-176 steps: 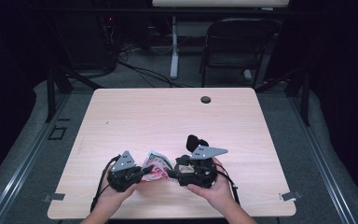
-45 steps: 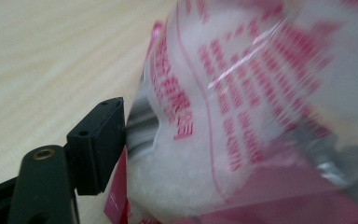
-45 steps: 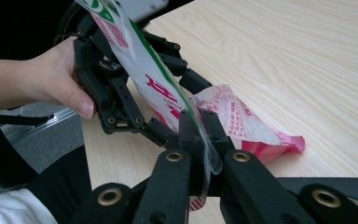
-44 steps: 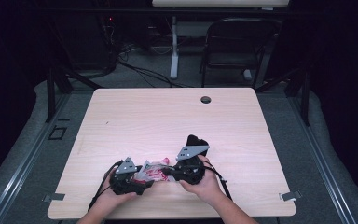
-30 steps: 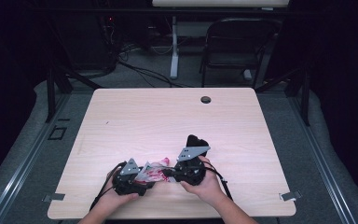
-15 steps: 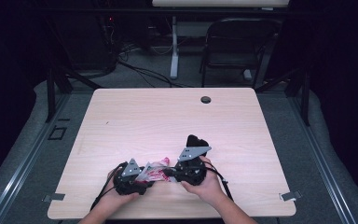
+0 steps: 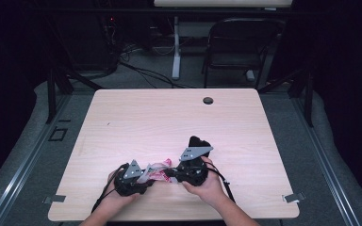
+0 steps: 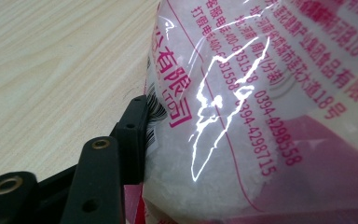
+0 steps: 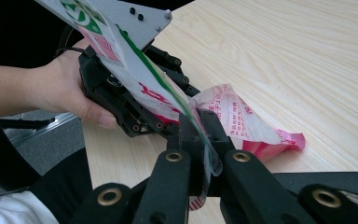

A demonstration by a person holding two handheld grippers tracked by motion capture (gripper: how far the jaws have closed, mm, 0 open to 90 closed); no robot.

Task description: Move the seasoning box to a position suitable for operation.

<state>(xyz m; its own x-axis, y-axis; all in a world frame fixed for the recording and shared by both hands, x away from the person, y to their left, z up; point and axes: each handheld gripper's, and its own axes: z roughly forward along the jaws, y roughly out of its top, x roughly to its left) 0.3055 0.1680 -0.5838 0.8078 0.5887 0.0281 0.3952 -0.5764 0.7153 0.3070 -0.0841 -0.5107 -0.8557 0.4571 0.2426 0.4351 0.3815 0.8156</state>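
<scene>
A crinkled clear plastic bag [image 7: 156, 169] with pink and red print lies near the table's front edge, stretched between both grippers. My left gripper [image 7: 146, 176] has the bag's bulging white-filled part [image 8: 242, 116] between its jaws. One black finger [image 8: 131, 133] presses its side and the other is hidden behind it. These jaws have just been closing on the bag. My right gripper [image 9: 200, 128] is shut on a thin edge of the bag's film [image 9: 168, 100], and the left gripper [image 9: 121, 98] and its hand sit just beyond it.
The light wooden table [image 7: 169, 122] stretches away behind the hands, with a round cable hole [image 7: 208, 100] at its far edge. A black chair [image 7: 238, 47] and cables stand on the floor beyond. The front edge lies just below the hands.
Since about six seconds ago both hands have come slightly nearer the front edge and the right gripper has tilted. Over the last second the high view shows no visible shift.
</scene>
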